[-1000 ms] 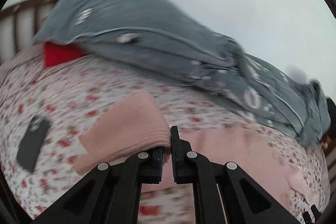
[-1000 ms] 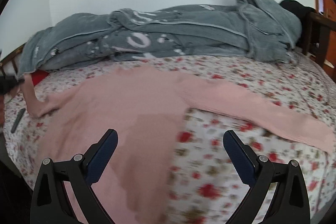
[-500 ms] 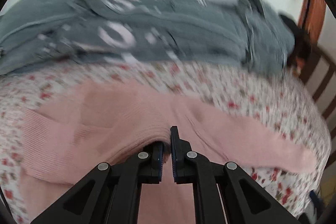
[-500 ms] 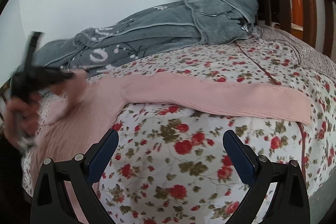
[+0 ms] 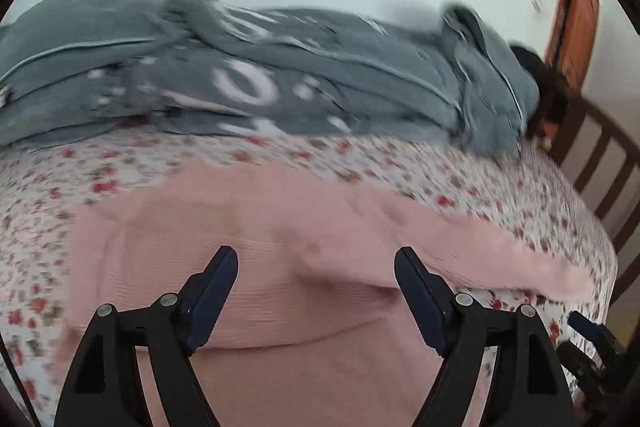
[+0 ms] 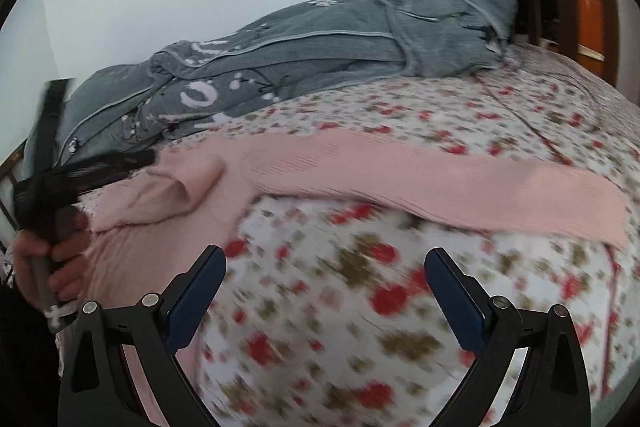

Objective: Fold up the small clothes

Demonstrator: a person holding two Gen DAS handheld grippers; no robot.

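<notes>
Pink ribbed knit fills our lower view: one pink ribbed-knit sweater [image 5: 256, 267] lies spread on the floral bedsheet with red roses [image 5: 36, 195], and it is the only garment we are working on. Our left gripper [image 5: 316, 267] hangs just above the sweater's body with both dark blue pads spread wide, released, nothing between them. One sleeve is folded across the body, its cuff end lying just ahead of the spread fingers; from the right wrist view we see that same folded sleeve [image 6: 176, 187] bunched beside the left gripper's black frame, with the left hand [image 6: 44, 263] wrapped around its handle. The other sleeve [image 6: 440, 183] stretches flat and long to the right across the sheet, so we count two sleeves, one in, one out. Our right gripper [image 6: 324, 291] is open as well, jaws far apart over bare floral sheet, near that long sleeve but not touching it. Behind the sweater, along the pale wall, one grey fleece blanket with white markings [image 6: 320, 47] lies heaped, and we spot a single dark wooden slatted bed end [image 5: 608, 171] on the right, with one orange-brown wooden door [image 5: 576, 11] beyond it. Both views are blurred by motion.
</notes>
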